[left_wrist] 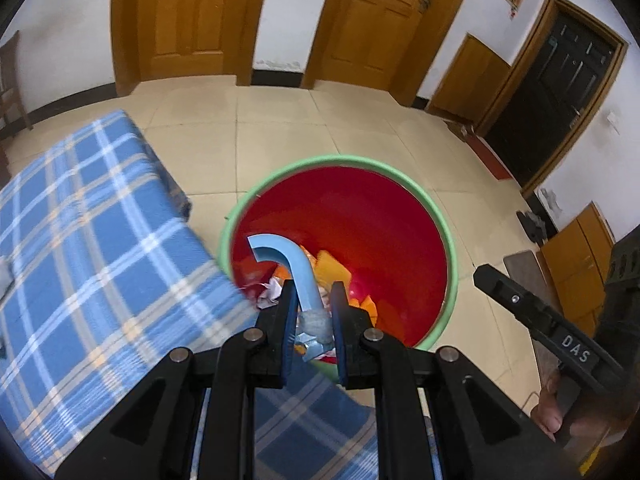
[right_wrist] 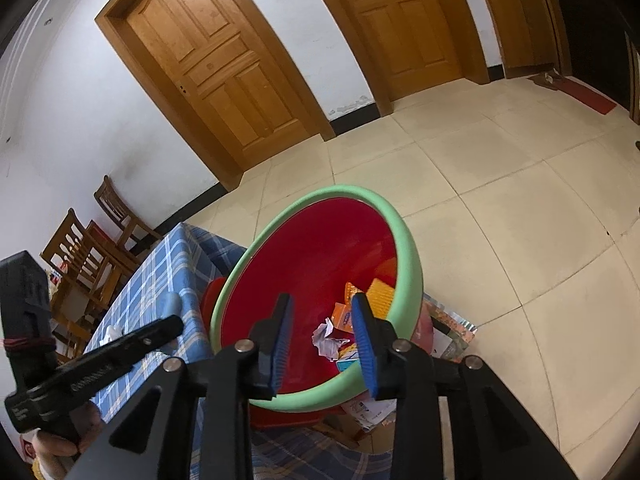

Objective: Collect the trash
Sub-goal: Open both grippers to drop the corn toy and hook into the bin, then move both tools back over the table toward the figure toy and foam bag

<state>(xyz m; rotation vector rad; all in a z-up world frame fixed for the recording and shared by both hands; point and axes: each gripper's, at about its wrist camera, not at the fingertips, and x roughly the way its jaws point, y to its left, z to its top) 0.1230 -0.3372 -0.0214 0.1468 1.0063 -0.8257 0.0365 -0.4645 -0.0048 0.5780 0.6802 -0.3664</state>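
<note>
A red bin with a green rim [left_wrist: 404, 176] stands on the floor beside the table; in the right wrist view its rim [right_wrist: 412, 248] shows too. Orange wrappers [left_wrist: 332, 268] and crumpled white paper [right_wrist: 326, 338] lie inside. My left gripper [left_wrist: 314, 312] is shut on a light blue bent strip [left_wrist: 296, 264] with a crumpled end, held over the bin's mouth. My right gripper [right_wrist: 322, 320] is open and empty, above the bin's near rim.
A table with a blue plaid cloth [left_wrist: 80, 248] lies left of the bin. Wooden chairs [right_wrist: 80, 256] stand beyond it. Printed packaging [right_wrist: 452, 332] lies on the tile floor beside the bin. Wooden doors [left_wrist: 188, 12] line the far wall.
</note>
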